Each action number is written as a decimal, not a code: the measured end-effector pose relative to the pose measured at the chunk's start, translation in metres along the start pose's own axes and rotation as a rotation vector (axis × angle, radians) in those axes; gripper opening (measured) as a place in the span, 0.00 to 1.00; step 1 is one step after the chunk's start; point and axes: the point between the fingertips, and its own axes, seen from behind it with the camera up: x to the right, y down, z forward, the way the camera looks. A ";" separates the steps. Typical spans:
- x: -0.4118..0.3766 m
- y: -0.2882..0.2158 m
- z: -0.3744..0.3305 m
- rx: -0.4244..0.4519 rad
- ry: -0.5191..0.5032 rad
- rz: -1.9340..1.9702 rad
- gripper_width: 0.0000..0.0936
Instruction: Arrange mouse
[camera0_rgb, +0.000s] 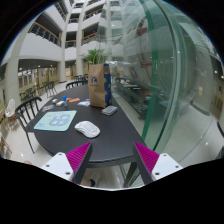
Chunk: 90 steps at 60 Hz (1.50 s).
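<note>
While the handheld two-finger gripper (115, 158) hangs well short of the dark round table (120, 140), its jaws are seen spread wide, w/ nothing between the magenta pads (78, 156). The small white oval computer mouse (87, 129) is found on that table, just beside the pale green rectangular mouse mat (56, 121), on the side nearer the table's centre, not on it. Beyond the mouse, toward the table's far edge, a tall brown cardboard box w/ blue print (97, 85) is seen upright, and a small grey flat device (109, 110) lies near the box's foot. A green potted plant (93, 56) shows behind the box.

Risks, as judged from here:
- The mouse is smooth & rounded, so it could be squeezed out of the pads if gripped high or off-centre; a low grip across its narrow sides is prob. needed.
- If the approach is made too steep, the table top may be struck by the fingertips and the mouse knocked away.
- A push instead of a lift could slide the mat, which looks light.
- No cable is made out; if one exists, drag could be caused.
</note>
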 end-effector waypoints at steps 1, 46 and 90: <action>-0.001 -0.001 0.004 0.000 -0.001 0.000 0.90; -0.095 -0.010 0.191 -0.067 -0.172 -0.127 0.91; -0.100 -0.076 0.223 -0.081 -0.022 -0.084 0.37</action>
